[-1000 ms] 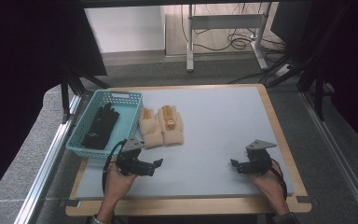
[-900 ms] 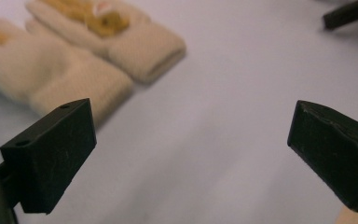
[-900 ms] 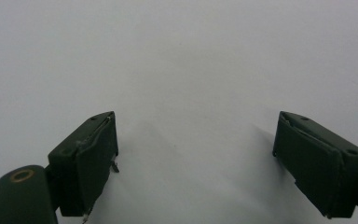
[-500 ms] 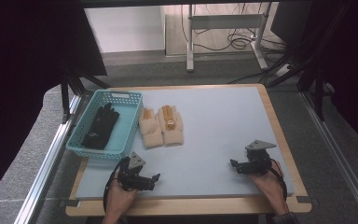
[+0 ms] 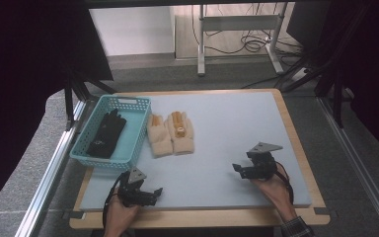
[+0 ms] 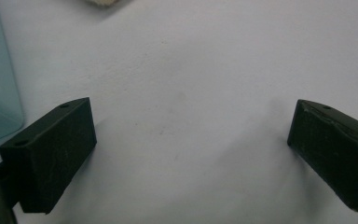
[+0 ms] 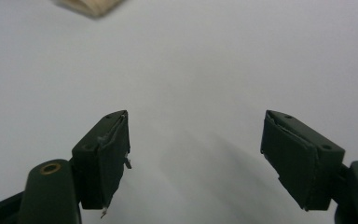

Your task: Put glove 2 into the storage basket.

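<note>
Left claw (image 5: 153,191): jaws spread wide with nothing between them; in the left gripper view only bare tabletop lies between the two black pads.
Right claw (image 5: 238,169): jaws wide apart and empty; they have just been closing a little, with only bare surface between them.
Cream gloves (image 5: 171,133): a pair lying flat side by side, the orange trim facing up, beyond the left claw and well apart from it; from the right claw they lie off toward the left claw's side.
Teal basket (image 5: 128,104): just beside the gloves, on the side away from the right claw, ahead of the left claw.
Black glove (image 5: 107,134): lying inside the basket.
Tabletop (image 5: 237,118): pale blue mat, wooden edge.
</note>
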A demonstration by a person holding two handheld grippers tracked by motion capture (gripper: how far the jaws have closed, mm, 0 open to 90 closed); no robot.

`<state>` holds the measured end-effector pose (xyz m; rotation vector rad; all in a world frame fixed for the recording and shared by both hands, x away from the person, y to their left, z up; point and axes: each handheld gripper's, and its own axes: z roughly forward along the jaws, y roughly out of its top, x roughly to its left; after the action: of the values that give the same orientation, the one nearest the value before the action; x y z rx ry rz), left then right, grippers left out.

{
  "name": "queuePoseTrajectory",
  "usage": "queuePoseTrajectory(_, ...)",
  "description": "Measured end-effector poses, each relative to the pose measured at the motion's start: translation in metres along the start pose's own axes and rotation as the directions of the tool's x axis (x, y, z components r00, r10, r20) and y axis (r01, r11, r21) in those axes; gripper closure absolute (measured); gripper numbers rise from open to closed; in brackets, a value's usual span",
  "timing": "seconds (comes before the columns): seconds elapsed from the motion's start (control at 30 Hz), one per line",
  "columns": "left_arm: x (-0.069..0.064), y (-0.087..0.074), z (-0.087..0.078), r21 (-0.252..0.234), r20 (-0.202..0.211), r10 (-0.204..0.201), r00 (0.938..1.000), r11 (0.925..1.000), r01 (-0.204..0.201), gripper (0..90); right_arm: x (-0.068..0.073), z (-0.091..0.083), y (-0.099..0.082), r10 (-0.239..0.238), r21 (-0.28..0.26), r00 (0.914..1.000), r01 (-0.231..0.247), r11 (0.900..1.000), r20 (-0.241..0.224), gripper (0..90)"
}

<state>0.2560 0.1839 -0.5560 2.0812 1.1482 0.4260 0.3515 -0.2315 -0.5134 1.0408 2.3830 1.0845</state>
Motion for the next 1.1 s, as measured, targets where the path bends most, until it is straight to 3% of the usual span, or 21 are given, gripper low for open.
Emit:
queuePoseTrajectory(0.23, -0.003, -0.006, 0.001, -0.052, -0.017, -0.015, 0.9997, 0.9985, 0.014, 0.1, 0.020, 0.022, 0.037, -0.061, -0.007, 0.9944, 0.061, 0.9981, -0.086, 30.6)
queuePoseTrajectory(0.47, -0.004, -0.010, 0.002, -0.084, -0.023, -0.017, 0.9996, 0.9963, 0.015, 0.0, 0.042, 0.053, 0.070, -0.119, -0.007, 0.9783, 0.119, 0.9928, -0.170, 42.2)
queuePoseTrajectory(0.9, -0.003, -0.011, 0.002, -0.091, -0.021, -0.016, 0.9996, 0.9958, 0.014, 0.0, 0.080, 0.111, 0.121, -0.197, -0.014, 0.9514, 0.199, 0.9799, -0.237, 62.9)
queuePoseTrajectory(1.1, -0.003, -0.011, 0.002, -0.091, -0.021, -0.015, 0.9997, 0.9958, 0.013, 0.0, 0.095, 0.142, 0.141, -0.214, -0.015, 0.9435, 0.217, 0.9760, -0.253, 62.5)
